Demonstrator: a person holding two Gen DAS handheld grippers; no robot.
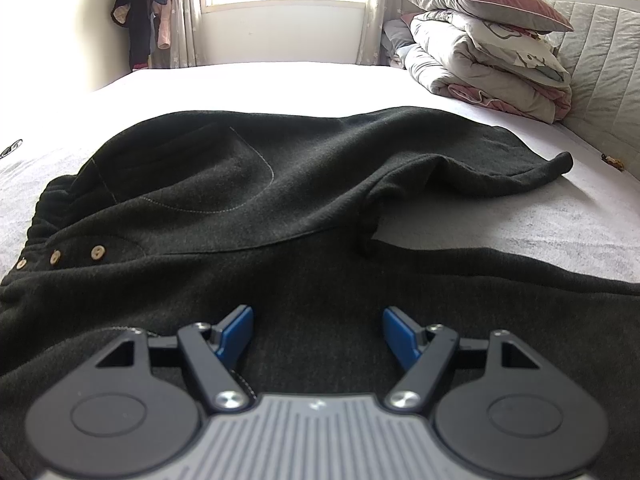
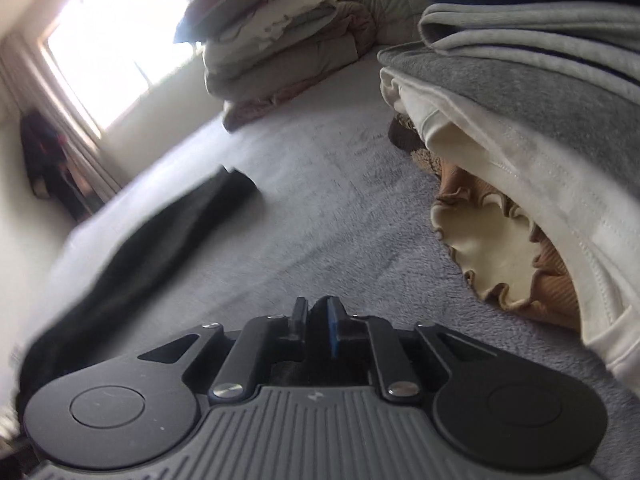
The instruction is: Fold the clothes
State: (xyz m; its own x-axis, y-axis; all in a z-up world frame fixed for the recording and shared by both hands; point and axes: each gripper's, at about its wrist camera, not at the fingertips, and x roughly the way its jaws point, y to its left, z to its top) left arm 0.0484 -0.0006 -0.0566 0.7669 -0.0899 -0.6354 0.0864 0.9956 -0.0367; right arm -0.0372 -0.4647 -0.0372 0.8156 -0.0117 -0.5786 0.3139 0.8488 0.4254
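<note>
Dark charcoal knit trousers (image 1: 304,184) lying spread on grey bed (image 1: 520,216); left hand-held gripper (image 1: 318,330) hovering wide, right hand-held gripper (image 2: 318,330) pinching dark fabric; probably starting fold, next needing leg carried over.

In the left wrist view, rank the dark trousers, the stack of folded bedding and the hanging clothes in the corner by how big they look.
1. dark trousers, largest, though nearest the camera.
2. stack of folded bedding.
3. hanging clothes, smallest, but farthest away.
</note>
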